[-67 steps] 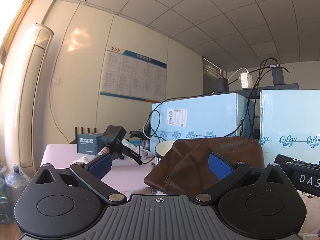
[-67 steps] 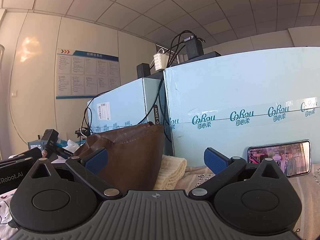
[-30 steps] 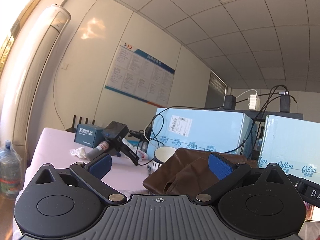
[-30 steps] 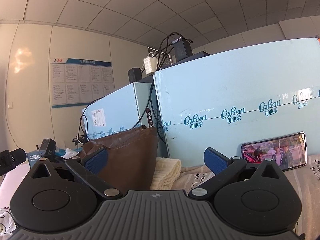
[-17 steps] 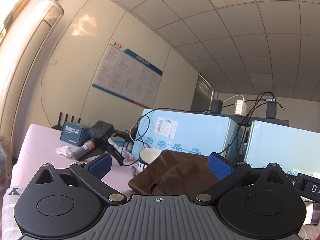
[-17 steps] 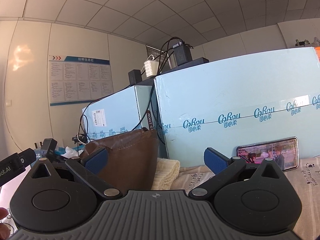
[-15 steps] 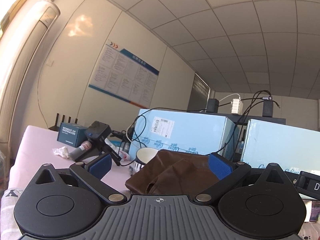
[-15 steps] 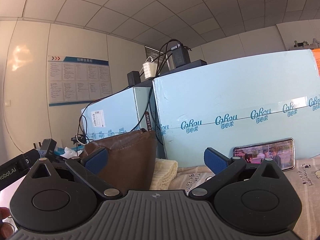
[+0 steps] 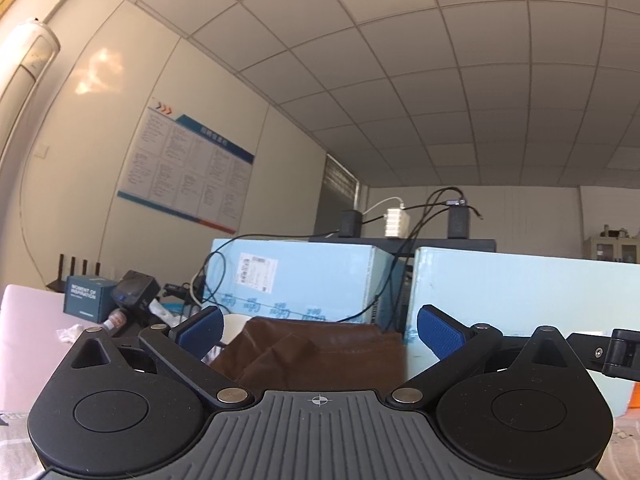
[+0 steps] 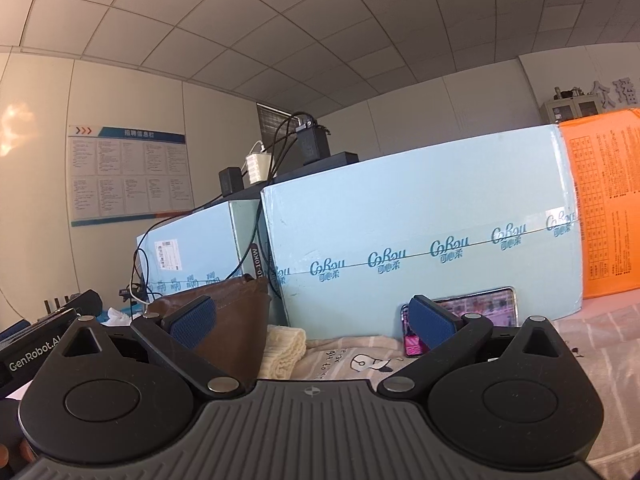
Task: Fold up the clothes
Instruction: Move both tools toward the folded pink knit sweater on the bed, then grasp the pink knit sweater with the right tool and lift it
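Left wrist view: left gripper (image 9: pixel 318 330) held up and level, jaws wide apart, nothing between the blue pads (image 9: pixel 438 332). Straight ahead past the jaws sits a crumpled brown garment (image 9: pixel 316 354) on the surface (image 9: pixel 28 320), toward its far edge, right in front of the light-blue boxes (image 9: pixel 312 280). A white cup (image 9: pixel 234 326) peeks out just left of the garment, touching or nearly — can't tell. Further left along the far edge: a small dark-blue box (image 9: pixel 86 295) and a black camera (image 9: pixel 136 292) on a short stand. Cables (image 9: pixel 420 232) and a white power adapter (image 9: pixel 397 222) sit on a dark shelf on top of the boxes. Part of the other gripper's black body (image 9: pixel 608 352) shows at the right edge.

Right wrist view: right gripper (image 10: pixel 312 322) also level, jaws wide apart, holding nothing. The brown garment (image 10: pixel 236 320) stands in a heap behind the left pad, against the left box. Just right of it, touching, a cream knitted piece (image 10: pixel 284 346) lies on a striped printed cloth (image 10: pixel 360 356) that covers the near surface. A phone (image 10: pixel 480 308) with its screen lit leans on the big light-blue box (image 10: pixel 420 232) — behind the right pad. An orange box (image 10: pixel 604 208) stands at the far right edge. Left gripper's black body (image 10: pixel 36 344) is at the left edge.
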`<state>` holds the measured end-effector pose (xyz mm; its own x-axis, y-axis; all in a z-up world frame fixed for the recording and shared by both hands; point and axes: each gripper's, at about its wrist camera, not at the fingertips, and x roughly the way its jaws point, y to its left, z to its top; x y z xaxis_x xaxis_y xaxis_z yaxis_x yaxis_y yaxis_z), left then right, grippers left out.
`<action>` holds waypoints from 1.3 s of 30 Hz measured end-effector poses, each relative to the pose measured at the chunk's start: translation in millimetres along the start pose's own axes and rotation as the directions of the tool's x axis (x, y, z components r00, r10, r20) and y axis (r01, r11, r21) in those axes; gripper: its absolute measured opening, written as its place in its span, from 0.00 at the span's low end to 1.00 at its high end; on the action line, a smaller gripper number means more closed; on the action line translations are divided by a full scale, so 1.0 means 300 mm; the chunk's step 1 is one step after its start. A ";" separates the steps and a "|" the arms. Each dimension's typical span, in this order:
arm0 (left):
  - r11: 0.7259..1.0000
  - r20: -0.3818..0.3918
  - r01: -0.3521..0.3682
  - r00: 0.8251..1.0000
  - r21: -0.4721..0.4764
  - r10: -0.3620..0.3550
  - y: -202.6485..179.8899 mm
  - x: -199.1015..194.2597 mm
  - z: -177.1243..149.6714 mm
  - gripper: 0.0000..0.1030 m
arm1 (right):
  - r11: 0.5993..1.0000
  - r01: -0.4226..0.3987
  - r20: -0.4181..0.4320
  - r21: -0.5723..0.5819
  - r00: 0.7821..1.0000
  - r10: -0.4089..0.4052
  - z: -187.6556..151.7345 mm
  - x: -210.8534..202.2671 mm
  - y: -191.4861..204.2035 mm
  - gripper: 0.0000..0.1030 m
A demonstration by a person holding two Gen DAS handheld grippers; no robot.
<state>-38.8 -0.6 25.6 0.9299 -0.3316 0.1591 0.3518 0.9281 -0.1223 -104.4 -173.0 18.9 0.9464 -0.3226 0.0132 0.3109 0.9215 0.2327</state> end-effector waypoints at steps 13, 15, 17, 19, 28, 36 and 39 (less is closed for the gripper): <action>0.953 -0.121 0.302 0.947 0.011 -0.298 -0.195 -0.038 0.002 1.00 | 0.981 0.193 0.062 0.006 0.979 -0.193 0.044 -0.242 -0.193 1.00; 0.932 -0.138 0.362 0.924 0.013 -0.357 -0.245 -0.037 0.004 1.00 | 0.969 0.246 0.066 0.019 0.967 -0.246 0.051 -0.273 -0.244 1.00; 0.904 -0.146 0.427 0.896 0.016 -0.420 -0.306 -0.033 0.008 1.00 | 0.952 0.304 0.064 0.026 0.950 -0.305 0.063 -0.300 -0.301 1.00; 0.872 -0.149 0.488 0.865 0.026 -0.479 -0.373 -0.030 0.010 1.00 | 0.932 0.362 0.060 0.031 0.930 -0.363 0.077 -0.324 -0.361 1.00; 0.668 -0.246 0.734 0.630 -0.121 -0.737 -0.676 0.062 -0.015 1.00 | 0.767 0.641 -0.002 -0.010 0.767 -0.641 0.146 -0.377 -0.731 1.00; 0.542 -0.356 0.788 0.437 -0.293 -0.826 -0.937 0.112 -0.105 1.00 | 0.554 0.829 -0.061 -0.079 0.550 -0.833 0.206 -0.407 -1.068 0.99; 0.535 -0.386 0.787 0.411 -0.307 -0.826 -1.011 0.125 -0.144 1.00 | 0.550 0.830 -0.160 -0.094 0.533 -0.831 0.199 -0.376 -1.156 0.97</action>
<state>-105.9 -301.9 26.4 0.1326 -0.9682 -0.2123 0.9531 0.1834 -0.2409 -324.1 -469.2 -5.2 0.2598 -0.9030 -0.3422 0.9646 0.2594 0.0476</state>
